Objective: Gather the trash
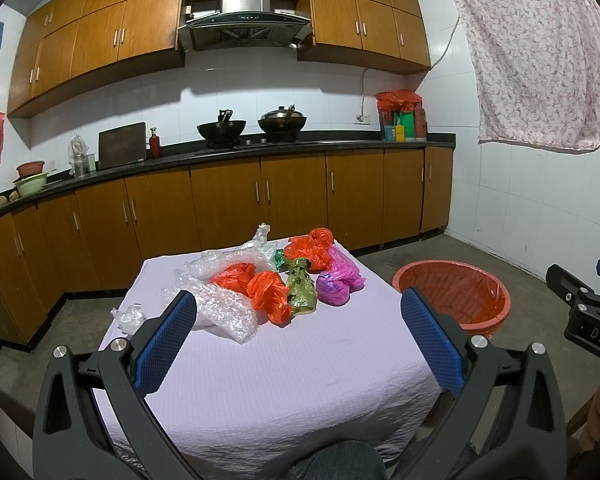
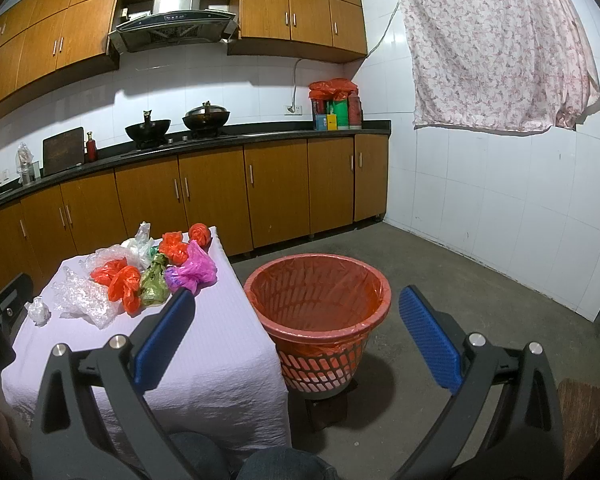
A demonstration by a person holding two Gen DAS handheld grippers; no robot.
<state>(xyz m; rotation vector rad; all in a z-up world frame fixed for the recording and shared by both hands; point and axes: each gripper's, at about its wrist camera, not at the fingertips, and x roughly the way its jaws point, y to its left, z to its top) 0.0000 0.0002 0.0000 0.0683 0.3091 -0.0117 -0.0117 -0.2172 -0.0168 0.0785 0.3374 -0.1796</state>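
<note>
A heap of crumpled trash lies on the far half of a small table under a lilac cloth [image 1: 284,376] [image 2: 220,360]: bubble wrap [image 1: 220,308] [image 2: 84,296], orange bags [image 1: 268,292] [image 2: 124,284], a green bag [image 1: 300,292] [image 2: 154,284], a pink bag [image 1: 340,280] [image 2: 192,272] and a small clear wad [image 1: 129,317] [image 2: 38,310]. To the table's right stands an orange basket lined with a red bag [image 1: 456,296] [image 2: 320,300]. My left gripper [image 1: 296,344] hovers open above the near half of the cloth. My right gripper [image 2: 296,340] is open in front of the basket. Neither holds anything.
Wooden cabinets and a dark counter [image 1: 260,148] with two woks run along the back wall. Behind the basket there is bare concrete floor [image 2: 480,300], bounded by a white tiled wall with a hanging floral cloth [image 2: 496,44]. A person's knees [image 1: 336,460] show at the bottom.
</note>
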